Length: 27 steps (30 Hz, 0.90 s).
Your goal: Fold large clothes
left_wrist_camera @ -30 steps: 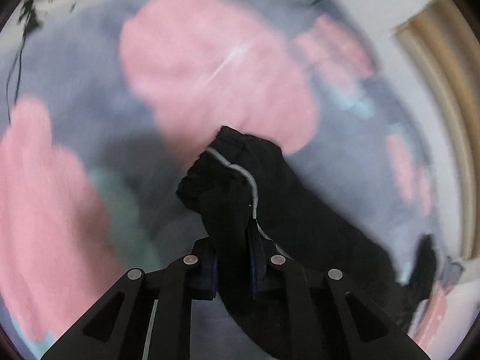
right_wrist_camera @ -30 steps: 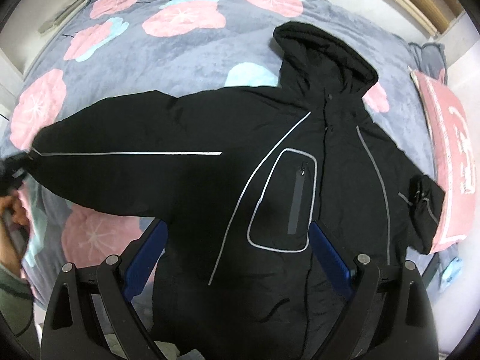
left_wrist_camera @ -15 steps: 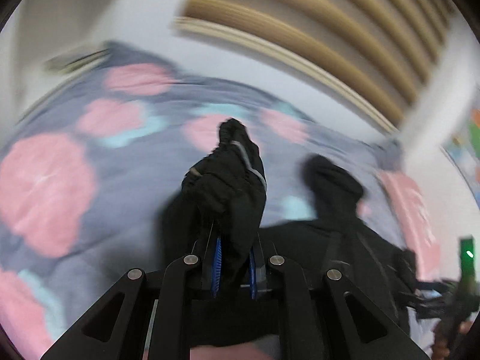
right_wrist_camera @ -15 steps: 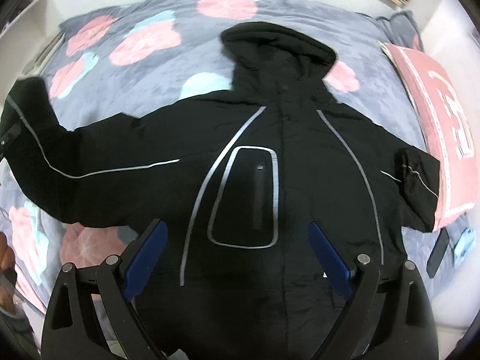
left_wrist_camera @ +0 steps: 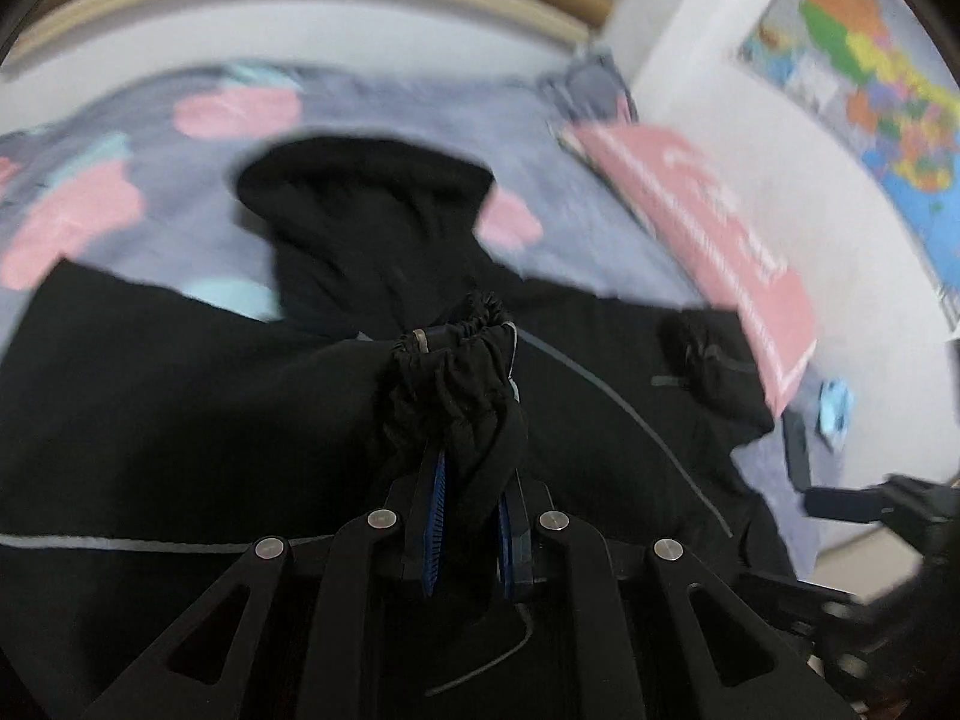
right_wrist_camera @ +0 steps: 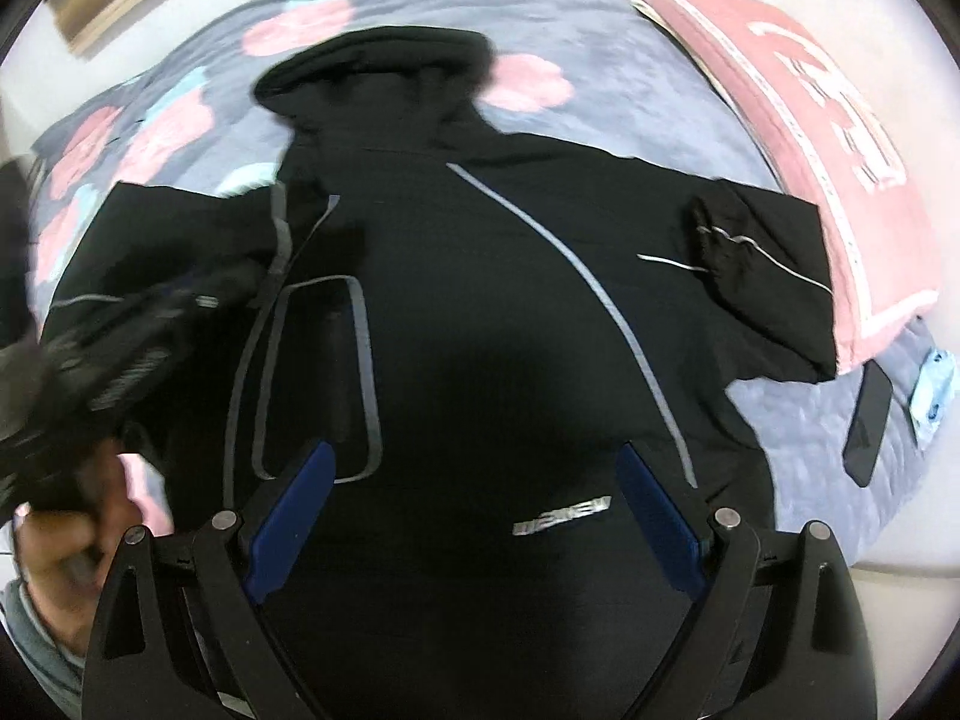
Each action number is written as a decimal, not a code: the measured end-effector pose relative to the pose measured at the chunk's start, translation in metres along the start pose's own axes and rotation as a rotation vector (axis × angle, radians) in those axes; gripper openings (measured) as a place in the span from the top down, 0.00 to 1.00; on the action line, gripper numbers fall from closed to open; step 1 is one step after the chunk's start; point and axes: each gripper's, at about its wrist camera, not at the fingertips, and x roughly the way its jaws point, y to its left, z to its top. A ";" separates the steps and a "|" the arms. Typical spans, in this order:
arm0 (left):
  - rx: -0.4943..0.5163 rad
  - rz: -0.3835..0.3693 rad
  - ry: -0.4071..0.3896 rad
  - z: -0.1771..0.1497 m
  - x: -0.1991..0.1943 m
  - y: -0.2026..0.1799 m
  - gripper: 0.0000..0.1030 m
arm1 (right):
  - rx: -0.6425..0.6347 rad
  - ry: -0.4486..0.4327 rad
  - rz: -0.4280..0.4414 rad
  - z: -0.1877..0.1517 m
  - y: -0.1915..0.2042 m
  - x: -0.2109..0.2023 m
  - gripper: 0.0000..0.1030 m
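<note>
While the left gripper [left_wrist_camera: 471, 516] is clamped on the bunched cuff [left_wrist_camera: 459, 354] of one sleeve, w/ black cloth pinched between its blue pads, the jacket [right_wrist_camera: 480, 312] lies face up on the flowered bedspread [right_wrist_camera: 606, 30], hood [right_wrist_camera: 372, 69] toward the far edge, hem toward the cameras. Long axis of the body runs hood-to-hem; the held sleeve now crosses it, cuff up over the chest just below the hood. In the right wrist view that sleeve comes in from the left side, blurred, w/ a hand [right_wrist_camera: 66, 546] below it. Right gripper [right_wrist_camera: 474, 510] hangs over the lower chest, jaws wide apart, nothing between them. Other sleeve [right_wrist_camera: 762, 276] is bent back on itself at the right side, touching the pink pillow [right_wrist_camera: 828, 138], so it's nearer the right gripper than the left. My read: next comes laying the held cuff flat across the chest; free sleeve is the right's job.
</note>
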 end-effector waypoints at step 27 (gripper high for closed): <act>-0.336 -0.329 0.162 -0.001 0.013 0.035 0.42 | -0.009 0.093 0.296 0.082 -0.023 0.129 0.09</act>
